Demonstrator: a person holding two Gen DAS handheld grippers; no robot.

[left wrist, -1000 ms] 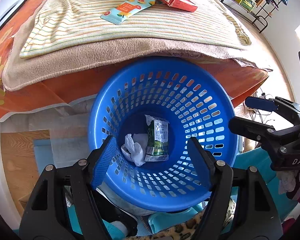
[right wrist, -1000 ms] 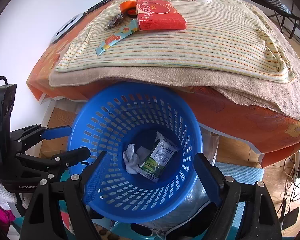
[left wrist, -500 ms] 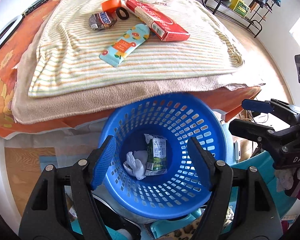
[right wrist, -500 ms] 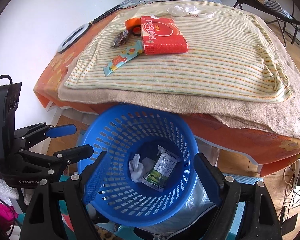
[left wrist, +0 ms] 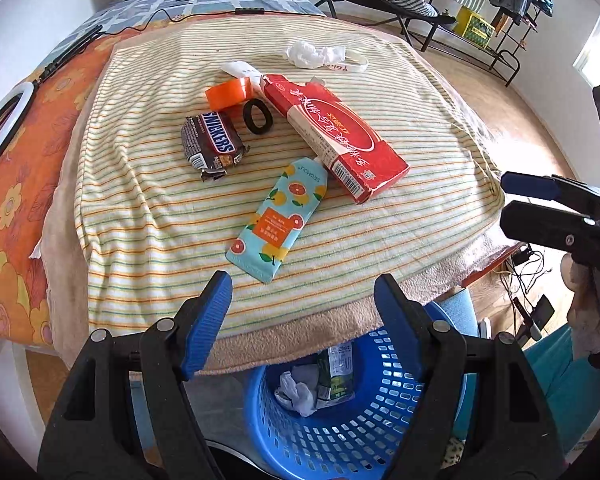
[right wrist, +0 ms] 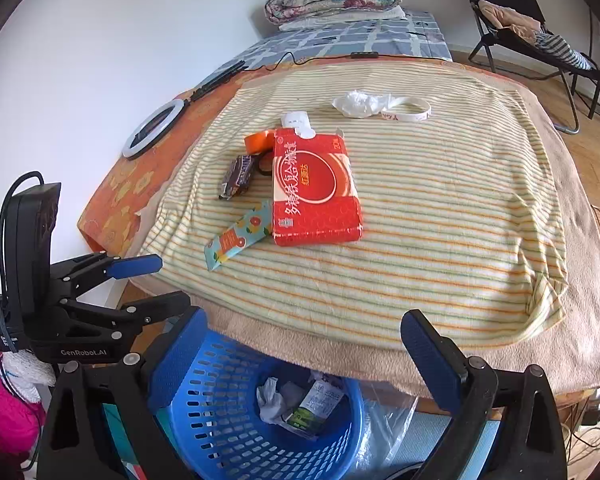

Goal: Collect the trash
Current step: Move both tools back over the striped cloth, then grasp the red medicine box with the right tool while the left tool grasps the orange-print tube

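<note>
On the striped towel [left wrist: 148,216] over the desk lie, from left to right, a chocolate bar [left wrist: 214,146], an orange tape roll [left wrist: 230,94], a black ring [left wrist: 258,116], a fruit-printed tube [left wrist: 278,218] and a red box [left wrist: 336,136]; a crumpled wrapper [left wrist: 312,54] and a white band [left wrist: 354,64] sit farther back. A white slip behind the tape is partly covered. The blue basket [left wrist: 340,432] stands below the near edge, half hidden by the towel, holding a crumpled tissue [left wrist: 296,390] and a green packet [left wrist: 334,376]. Both the left tongs [left wrist: 302,320] and right tongs [right wrist: 304,356] gape wide, empty. A second ago both looked straight down into the basket; now they face the desk.
</note>
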